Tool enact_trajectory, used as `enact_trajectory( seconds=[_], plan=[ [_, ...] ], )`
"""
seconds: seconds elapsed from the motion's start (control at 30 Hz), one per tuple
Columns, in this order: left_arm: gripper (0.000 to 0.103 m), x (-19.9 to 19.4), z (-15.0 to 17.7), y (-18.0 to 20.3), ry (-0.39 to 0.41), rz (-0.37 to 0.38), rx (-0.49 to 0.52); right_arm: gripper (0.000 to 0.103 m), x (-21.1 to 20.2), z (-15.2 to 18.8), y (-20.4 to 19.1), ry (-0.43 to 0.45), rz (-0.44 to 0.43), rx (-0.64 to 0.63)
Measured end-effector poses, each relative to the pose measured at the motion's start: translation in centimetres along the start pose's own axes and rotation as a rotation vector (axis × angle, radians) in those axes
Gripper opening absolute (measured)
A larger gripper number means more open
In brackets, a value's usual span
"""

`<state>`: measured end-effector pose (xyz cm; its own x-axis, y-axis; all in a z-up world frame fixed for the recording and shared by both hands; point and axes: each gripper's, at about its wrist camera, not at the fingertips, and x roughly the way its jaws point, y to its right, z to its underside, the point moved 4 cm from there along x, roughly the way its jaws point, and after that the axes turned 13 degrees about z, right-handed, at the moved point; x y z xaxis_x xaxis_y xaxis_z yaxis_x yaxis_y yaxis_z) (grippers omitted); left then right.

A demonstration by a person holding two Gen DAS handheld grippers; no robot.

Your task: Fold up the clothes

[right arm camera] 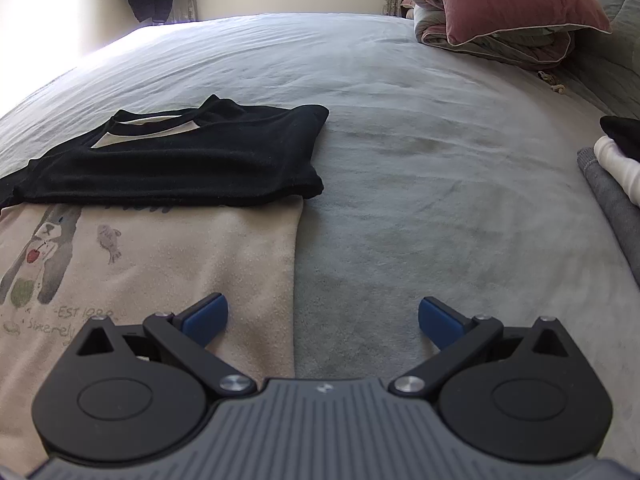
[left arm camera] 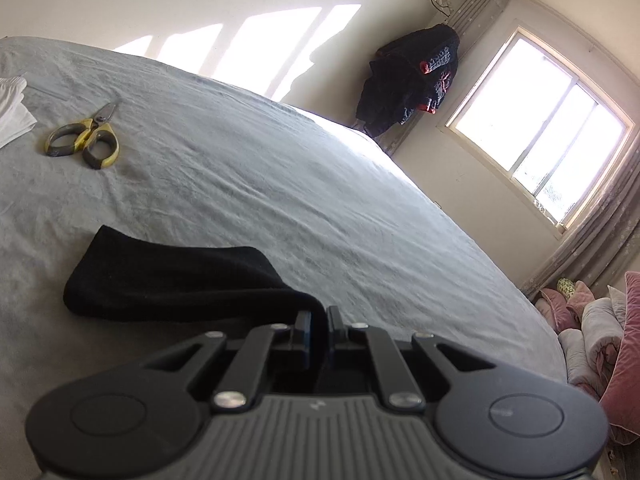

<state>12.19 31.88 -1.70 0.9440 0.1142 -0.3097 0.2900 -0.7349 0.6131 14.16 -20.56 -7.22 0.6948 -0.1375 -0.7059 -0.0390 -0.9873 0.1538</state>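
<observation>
In the left wrist view my left gripper (left arm camera: 319, 316) is shut on a piece of black fabric (left arm camera: 172, 280), which runs from between the pads out to the left over the grey bed sheet (left arm camera: 280, 184). In the right wrist view a beige shirt (right arm camera: 160, 264) with a cartoon print lies flat on the bed, its black sleeves and collar part (right arm camera: 180, 160) folded across its top. My right gripper (right arm camera: 323, 320) stands open just above the shirt's right edge, the left fingertip over the beige cloth and the right one over bare sheet (right arm camera: 440, 180).
Yellow-handled scissors (left arm camera: 86, 138) and white folded cloth (left arm camera: 12, 108) lie at the left of the bed. A rolled quilt with a pink pillow (right arm camera: 512, 4) sits at the bed's far right. Grey and white folded items (right arm camera: 616, 184) lie at the right edge. Dark clothes (left arm camera: 416, 76) hang near the window (left arm camera: 544, 120).
</observation>
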Motion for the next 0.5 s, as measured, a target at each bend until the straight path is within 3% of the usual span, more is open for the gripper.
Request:
enact_trajectory(
  seconds=[0.5],
  plan=[
    [0.007,0.3,4.1,9.6,-0.127,0.273,0.115,0.103,-0.4,-1.1,-0.2,0.011,-0.014,0.053]
  ],
)
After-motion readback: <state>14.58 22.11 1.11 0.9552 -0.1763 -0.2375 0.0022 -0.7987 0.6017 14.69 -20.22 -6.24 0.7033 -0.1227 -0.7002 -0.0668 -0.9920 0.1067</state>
